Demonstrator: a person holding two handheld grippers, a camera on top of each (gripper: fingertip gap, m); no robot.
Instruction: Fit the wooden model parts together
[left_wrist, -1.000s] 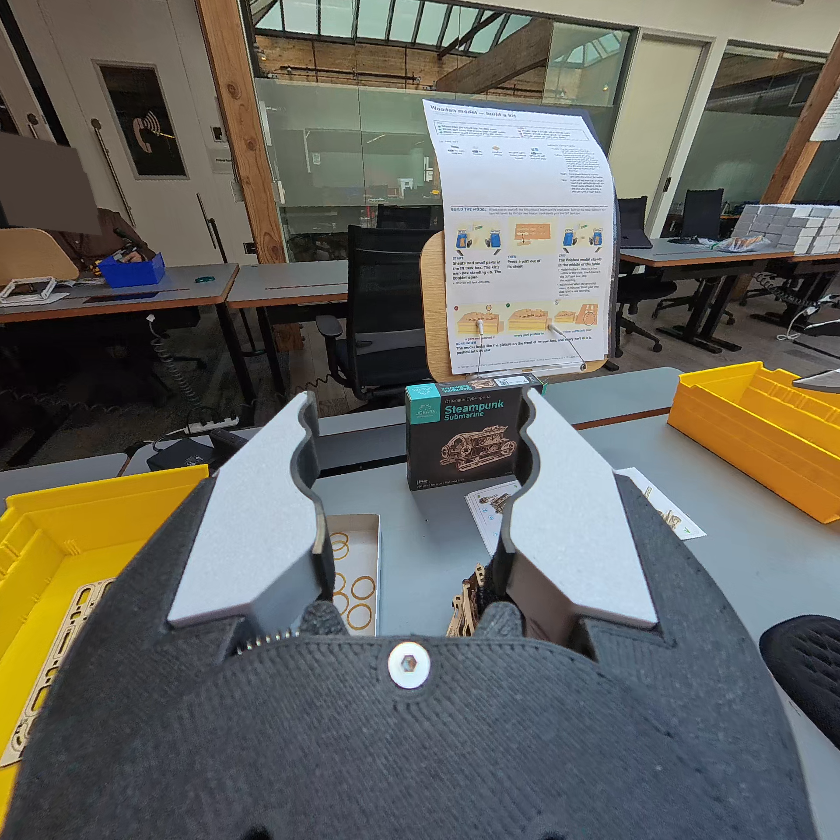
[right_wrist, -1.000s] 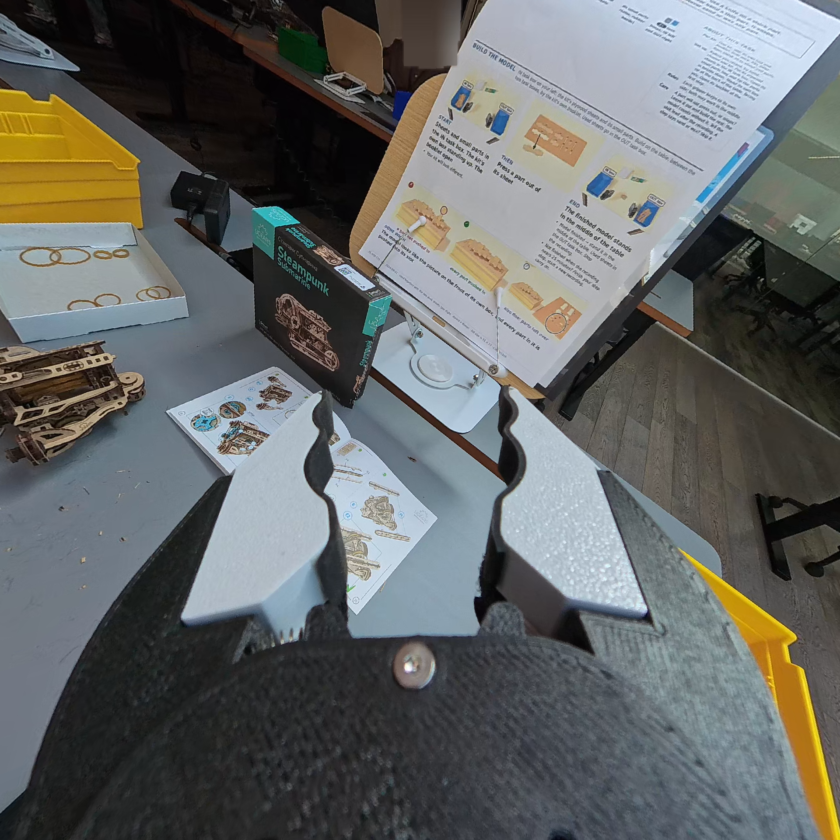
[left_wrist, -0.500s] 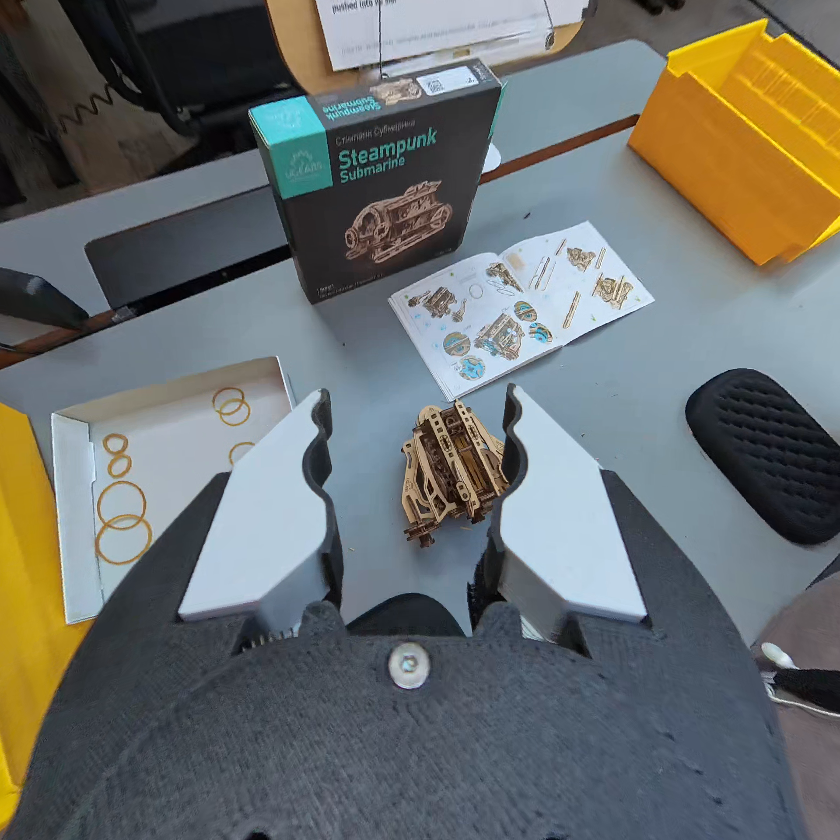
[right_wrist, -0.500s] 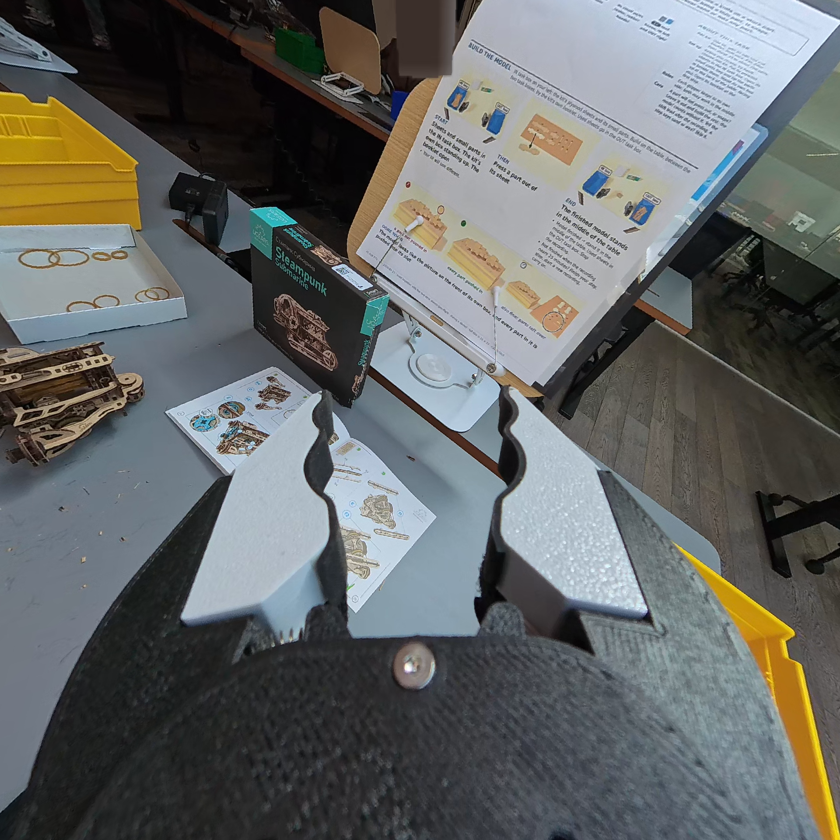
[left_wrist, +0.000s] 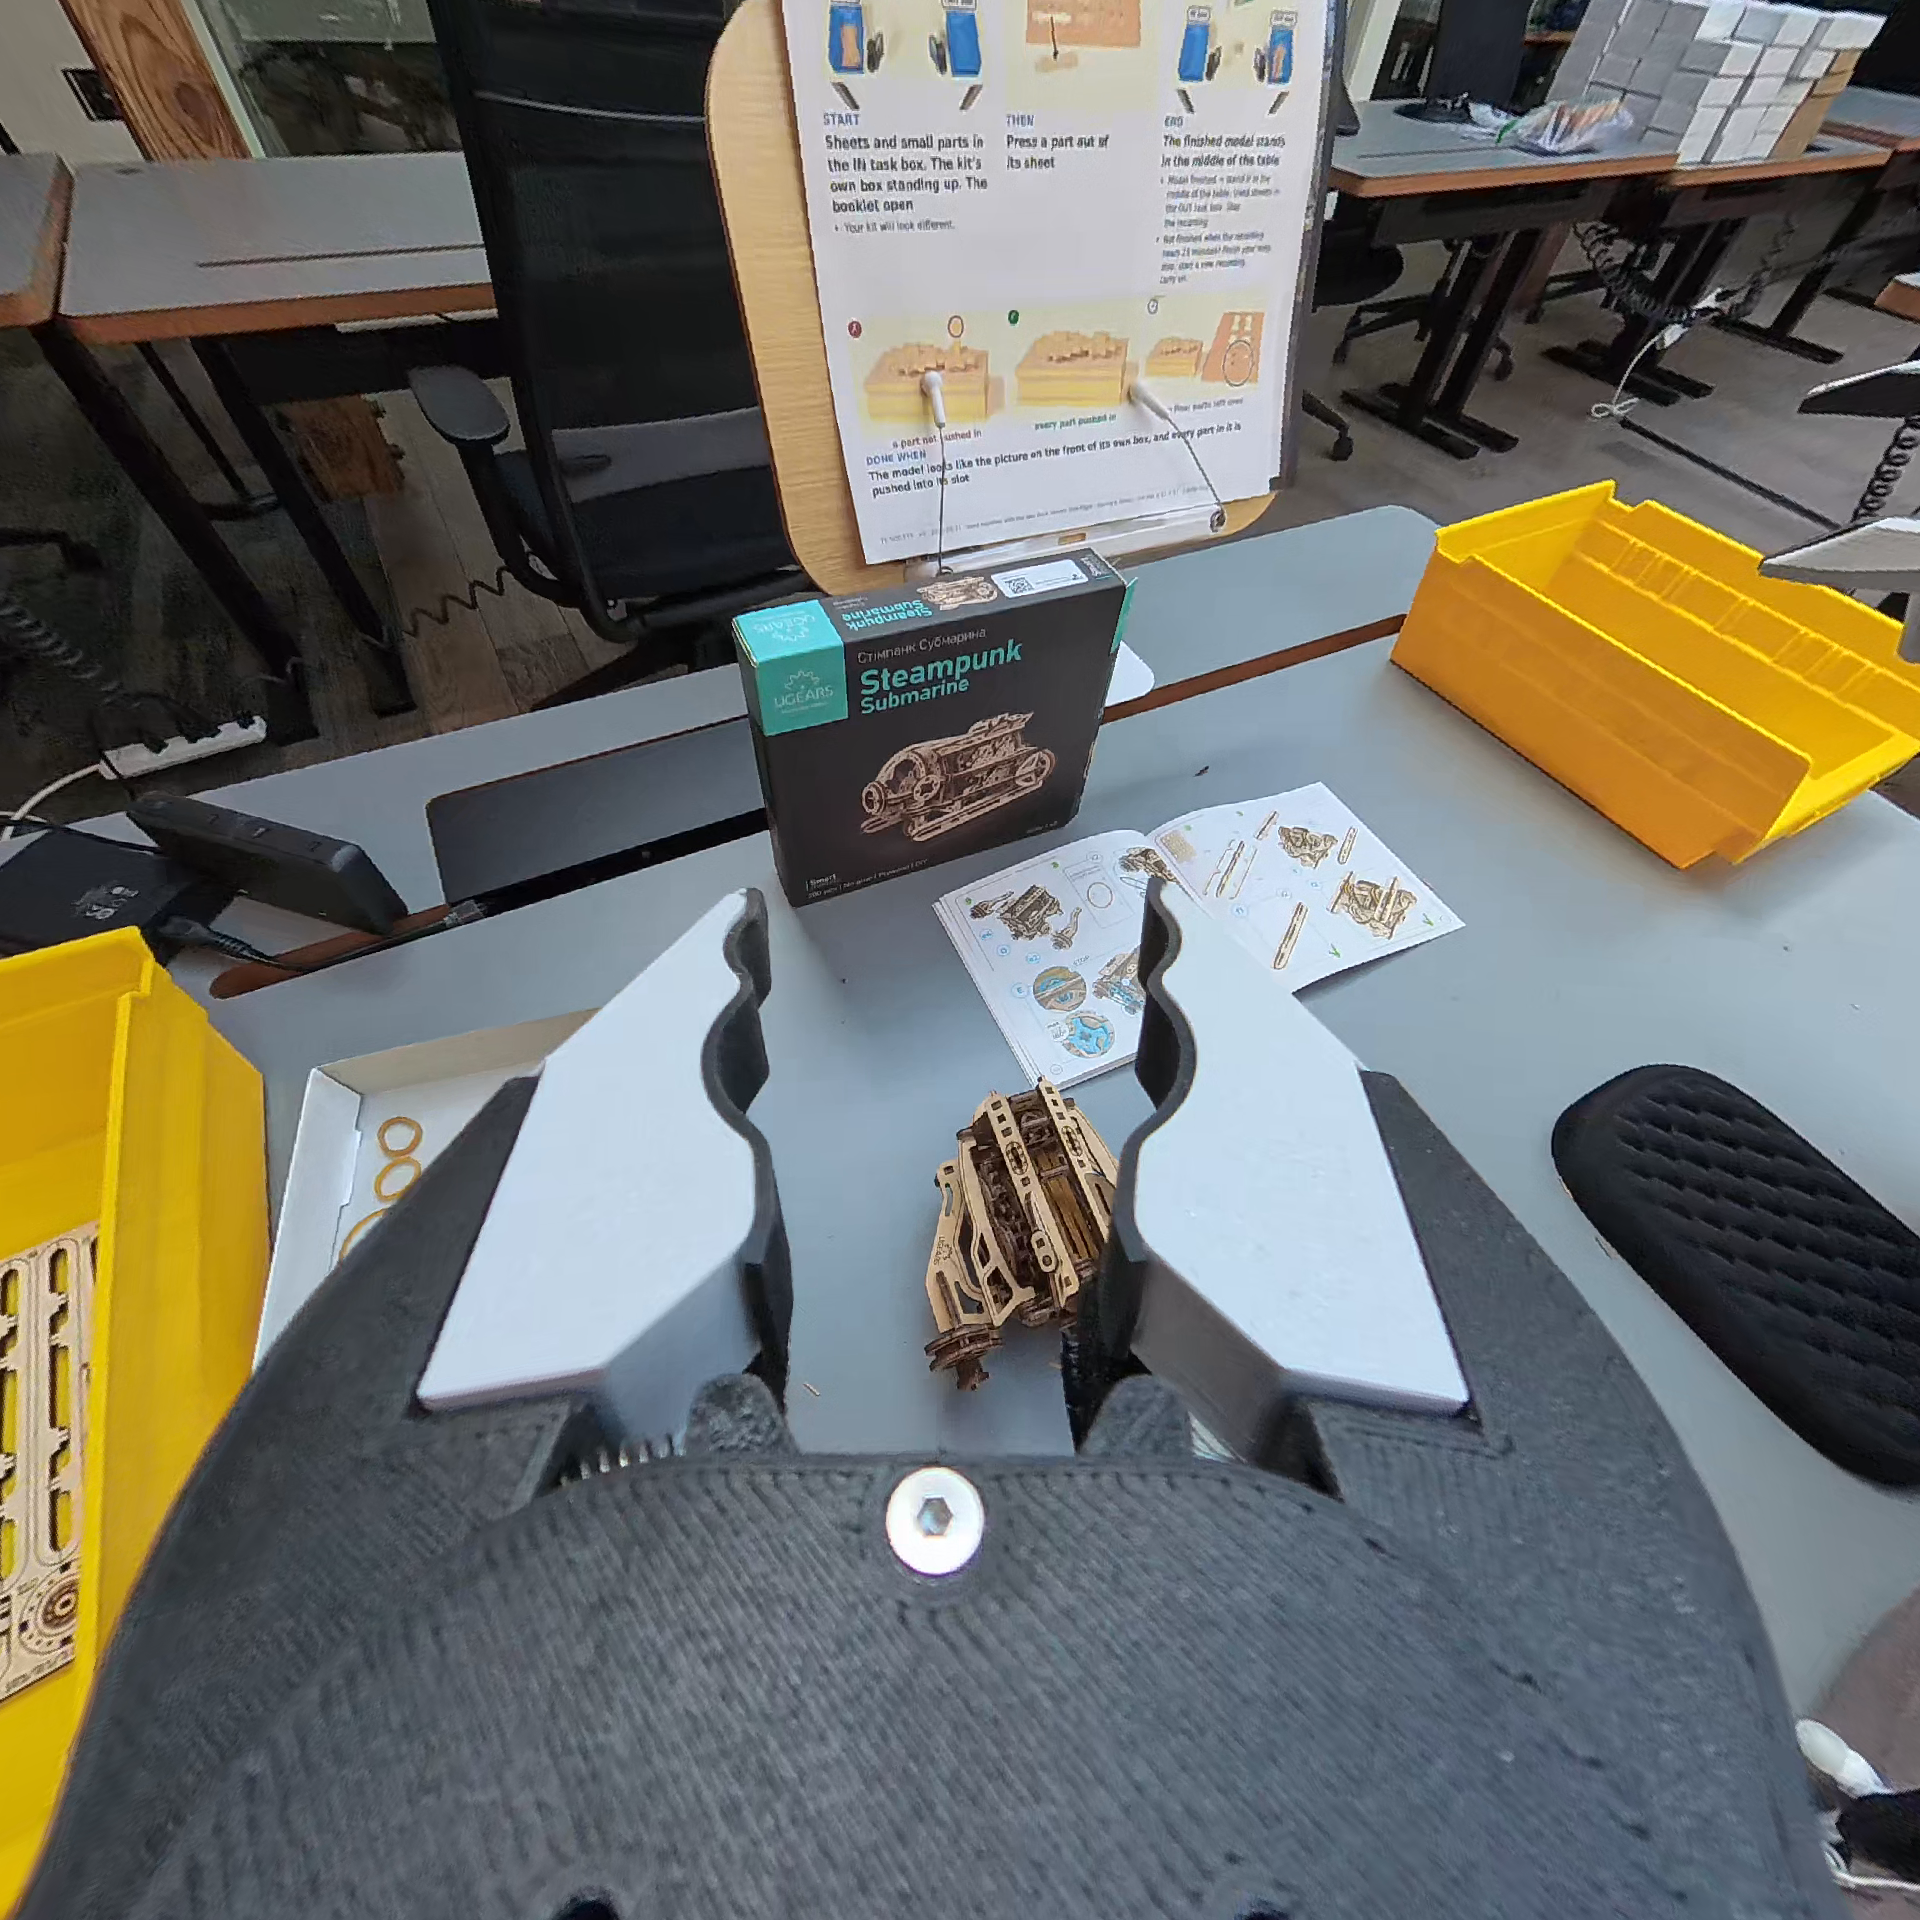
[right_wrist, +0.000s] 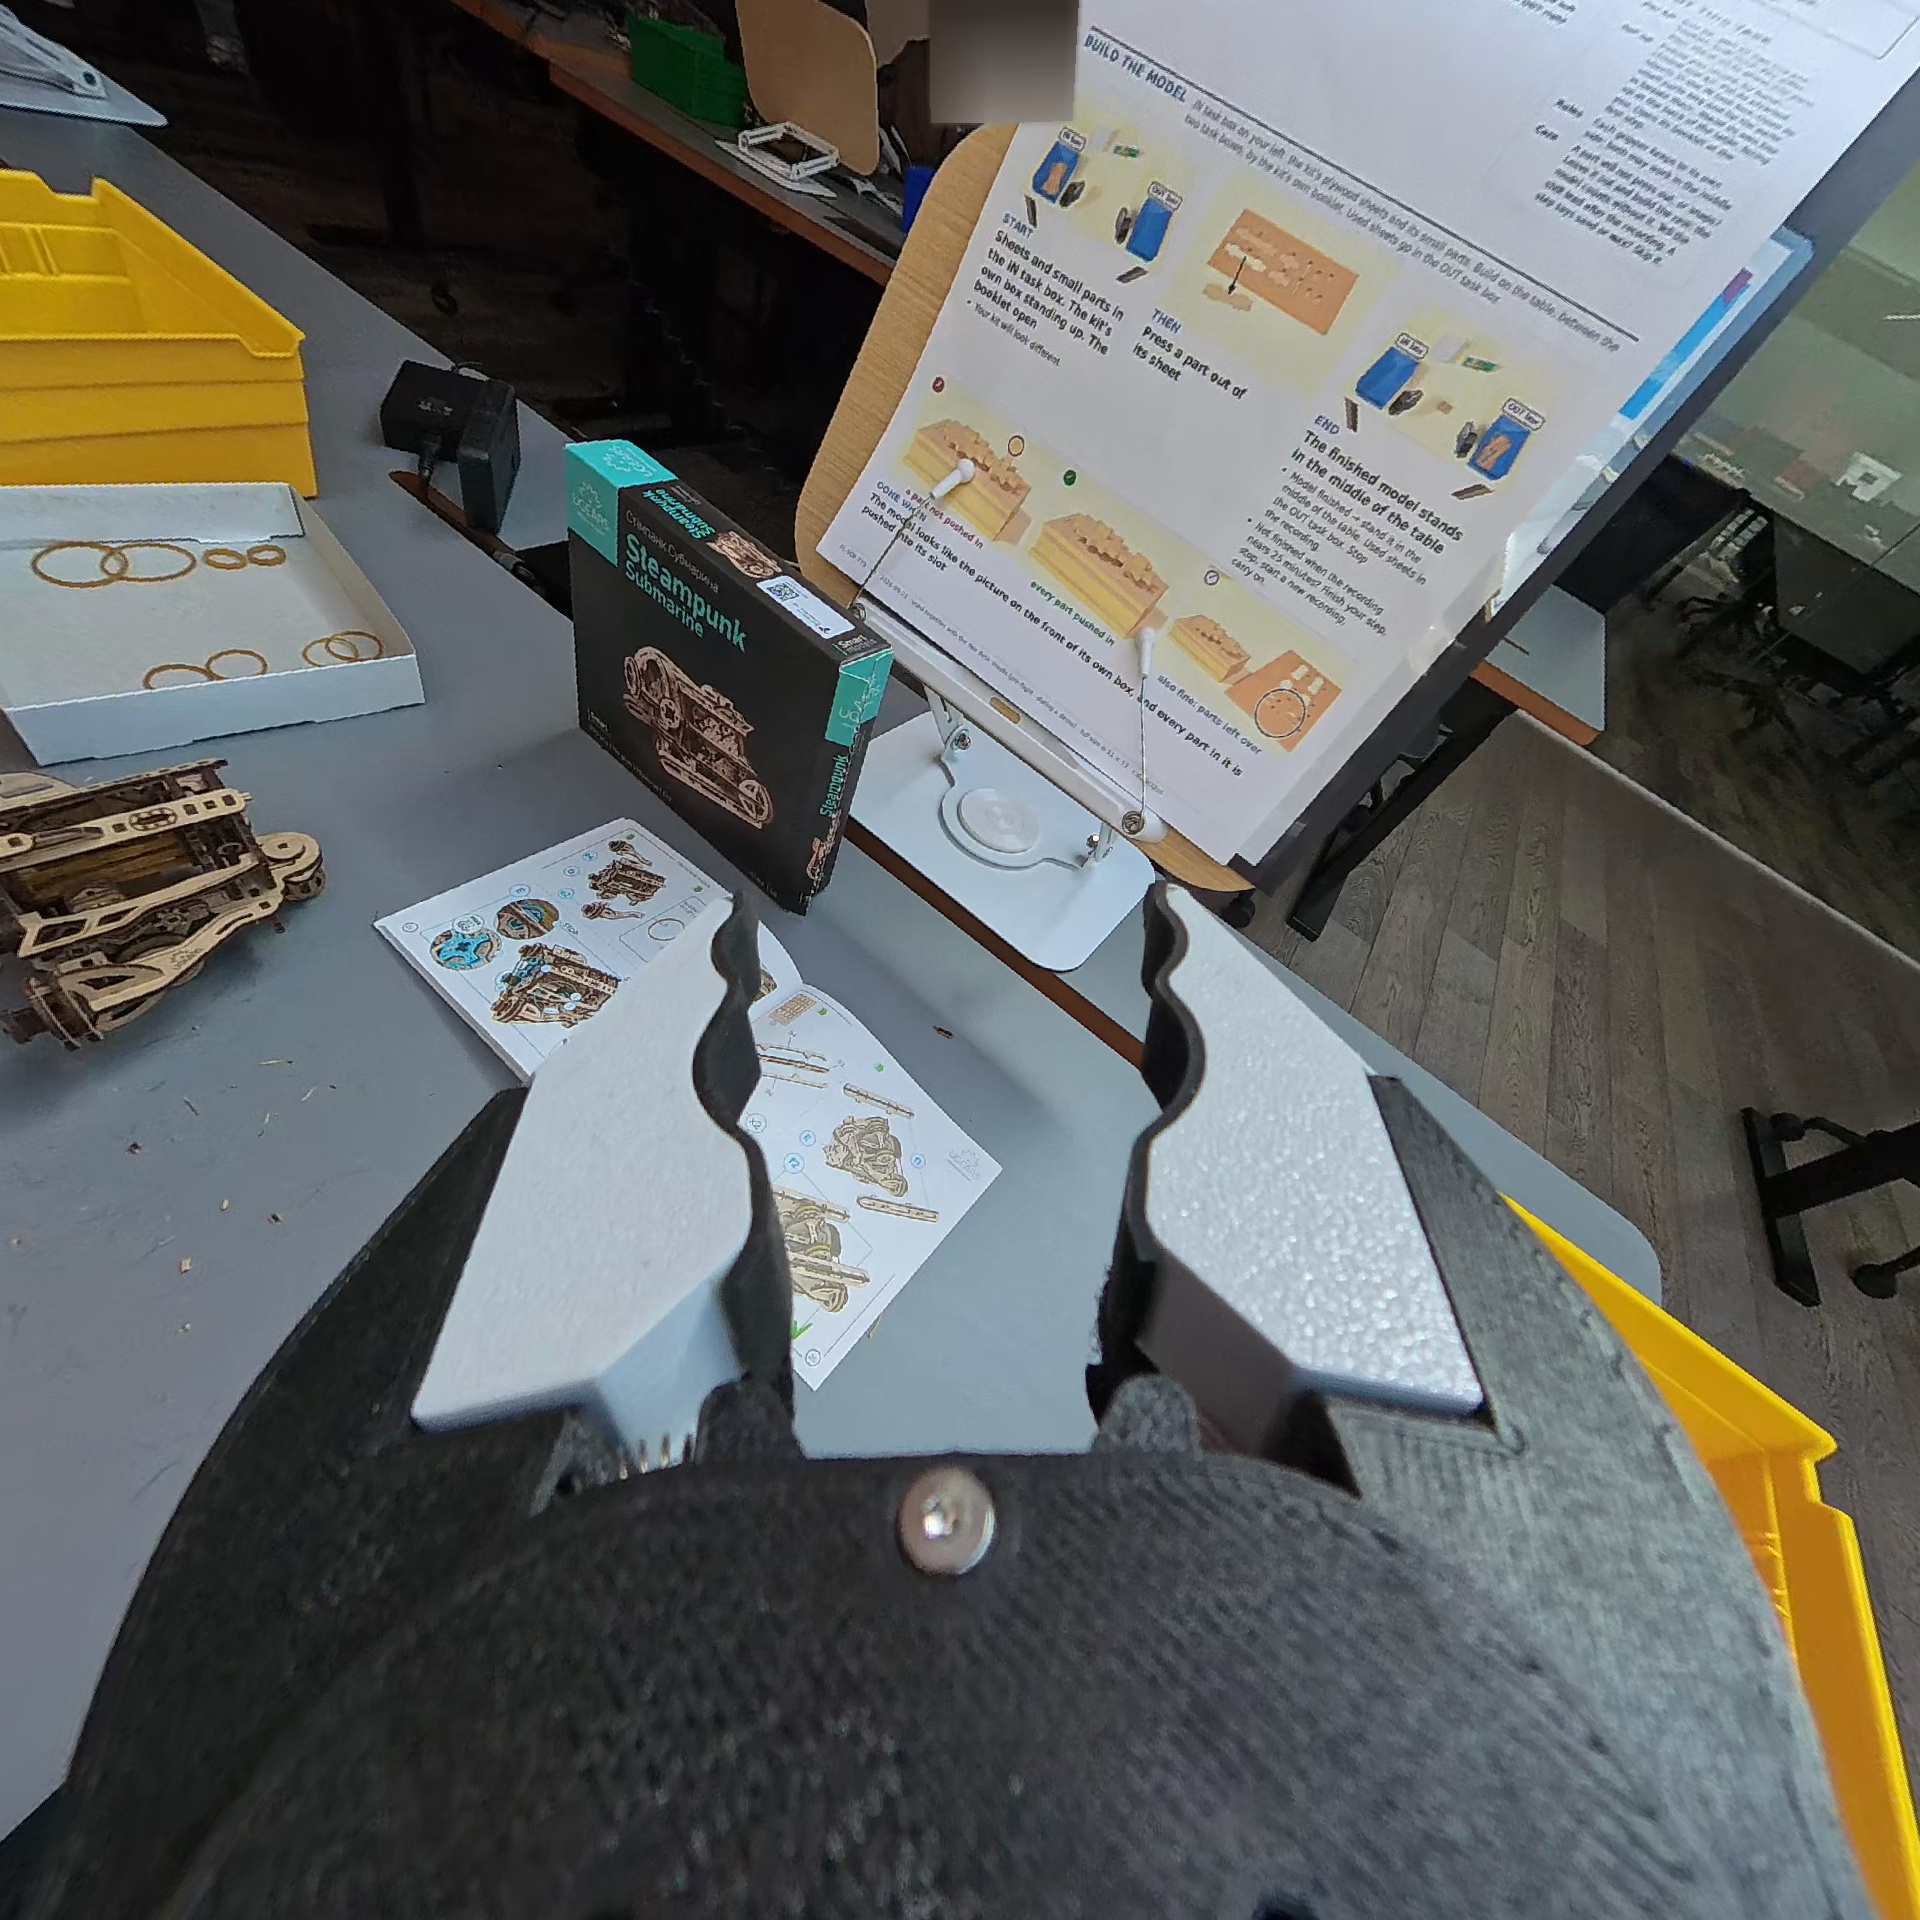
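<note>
Left tool apart above wooden model, right tool apart over table edge

Left gripper tilted downward, jaws spread wide, pads pressing on nothing. Right gripper held level and forward, jaws likewise parted, nothing between the dark wavy pads. Grey finger shells on black textured bodies, both apart.

Matt grey table, pale wooden model
</note>
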